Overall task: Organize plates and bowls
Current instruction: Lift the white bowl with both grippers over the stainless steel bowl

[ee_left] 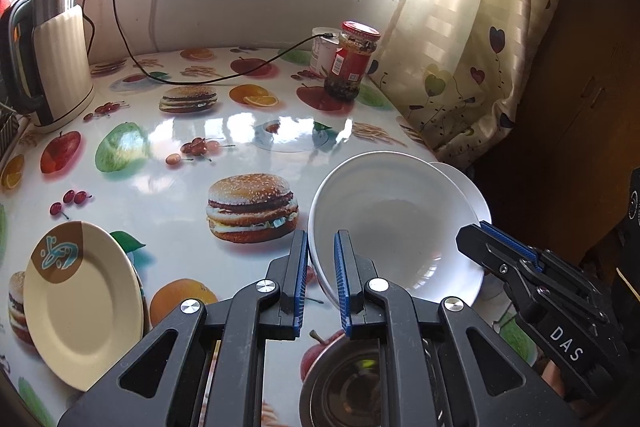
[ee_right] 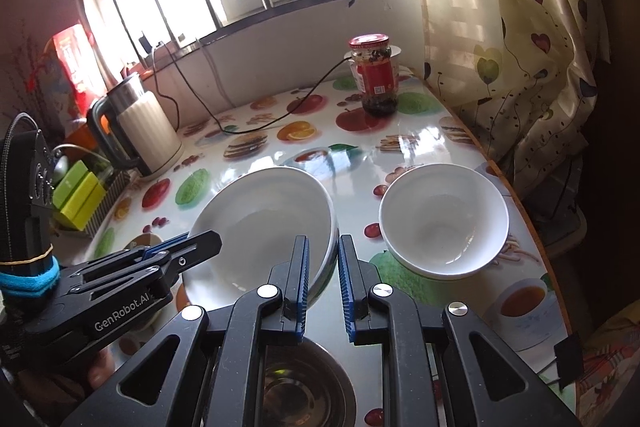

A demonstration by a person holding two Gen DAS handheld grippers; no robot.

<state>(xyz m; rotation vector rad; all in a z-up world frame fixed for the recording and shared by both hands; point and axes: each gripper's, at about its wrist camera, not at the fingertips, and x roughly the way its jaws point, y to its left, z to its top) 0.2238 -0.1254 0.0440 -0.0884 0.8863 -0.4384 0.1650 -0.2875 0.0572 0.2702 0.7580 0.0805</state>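
both the left gripper (ee_left: pixel 322 267) and right gripper (ee_right: pixel 323 269) are clenched on opposite rims of the large white bowl (ee_right: pixel 264 223) at frame centre, a smaller white bowl (ee_right: pixel 444 223) to its right.

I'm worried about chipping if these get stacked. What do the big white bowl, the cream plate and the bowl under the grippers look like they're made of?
Big white bowl: glossy ceramic or melamine, smooth with soft window glare; the look leaves it open.
Cream plate: matte, printed pattern, likely melamine or plastic.
Bowl under the grippers: metal, probably stainless steel, mirror-like grey sheen.
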